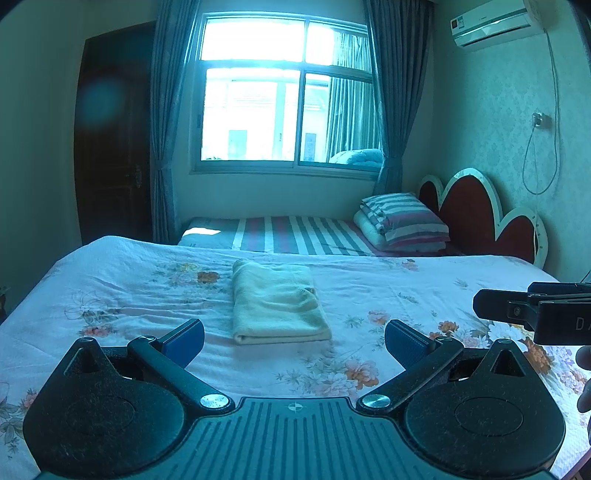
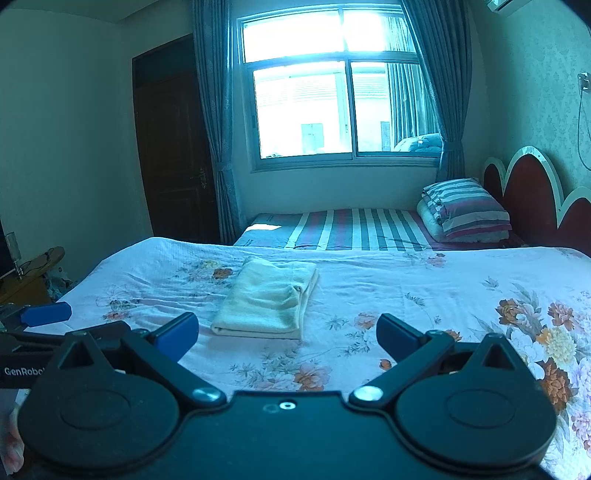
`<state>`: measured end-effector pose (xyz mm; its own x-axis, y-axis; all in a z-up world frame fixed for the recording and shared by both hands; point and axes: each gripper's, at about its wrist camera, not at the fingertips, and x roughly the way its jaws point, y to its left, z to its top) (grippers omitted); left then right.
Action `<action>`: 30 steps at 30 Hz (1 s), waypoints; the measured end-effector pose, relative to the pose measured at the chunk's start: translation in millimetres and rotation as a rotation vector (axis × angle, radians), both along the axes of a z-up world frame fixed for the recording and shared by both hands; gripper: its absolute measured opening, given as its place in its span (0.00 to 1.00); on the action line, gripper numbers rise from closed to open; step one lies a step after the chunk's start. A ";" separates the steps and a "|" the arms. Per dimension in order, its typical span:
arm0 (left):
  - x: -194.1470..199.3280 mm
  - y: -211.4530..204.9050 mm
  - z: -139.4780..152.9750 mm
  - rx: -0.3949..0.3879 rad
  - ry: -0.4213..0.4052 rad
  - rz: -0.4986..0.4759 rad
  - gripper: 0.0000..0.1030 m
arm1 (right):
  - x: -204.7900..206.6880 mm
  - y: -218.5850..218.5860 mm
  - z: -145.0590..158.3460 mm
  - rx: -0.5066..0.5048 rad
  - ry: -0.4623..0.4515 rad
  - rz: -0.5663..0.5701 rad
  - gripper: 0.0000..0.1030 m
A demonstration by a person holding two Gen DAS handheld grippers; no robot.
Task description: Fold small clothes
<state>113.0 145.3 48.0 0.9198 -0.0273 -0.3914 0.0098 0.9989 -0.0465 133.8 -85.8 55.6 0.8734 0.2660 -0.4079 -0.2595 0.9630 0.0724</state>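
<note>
Left wrist view: left claw (image 1: pixel 294 341) spread wide, gripping nothing, hanging over the bed (image 1: pixel 129 280). Folded cream cloth (image 1: pixel 277 302) lies just ahead, mid-bed. Right wrist view: right claw (image 2: pixel 287 334) also spread and empty, cloth (image 2: pixel 267 299) ahead, slightly left.

Air conditioner (image 1: pixel 495 26) cut off at top right. Right gripper (image 1: pixel 532 314) clipped by right edge. Fingers (image 1: pixel 583 376) at right edge only partly seen. Window (image 2: pixel 340 85) blown out, outside unreadable.
</note>
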 end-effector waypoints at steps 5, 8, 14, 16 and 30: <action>1.0 -1.8 -0.2 0.002 -0.006 -0.009 1.00 | 1.1 0.1 -0.4 0.000 0.002 0.002 1.00; 1.0 -2.5 -0.9 0.005 -0.007 -0.014 1.00 | 1.2 0.4 -0.5 0.001 0.000 0.000 1.00; 3.4 -1.9 -1.6 0.002 -0.005 -0.018 1.00 | 2.3 0.3 1.0 -0.006 -0.005 0.001 1.00; 4.1 -2.2 -1.5 0.000 -0.005 -0.018 1.00 | 2.3 0.1 1.5 -0.004 -0.007 0.001 1.00; 3.1 1.9 -2.1 -0.002 -0.027 0.009 1.00 | 3.0 1.8 0.2 -0.009 -0.010 0.006 1.00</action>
<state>116.1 147.2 45.9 0.9301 -0.0199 -0.3668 0.0025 0.9988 -0.0480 136.8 -84.0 55.9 0.8759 0.2678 -0.4014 -0.2663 0.9620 0.0607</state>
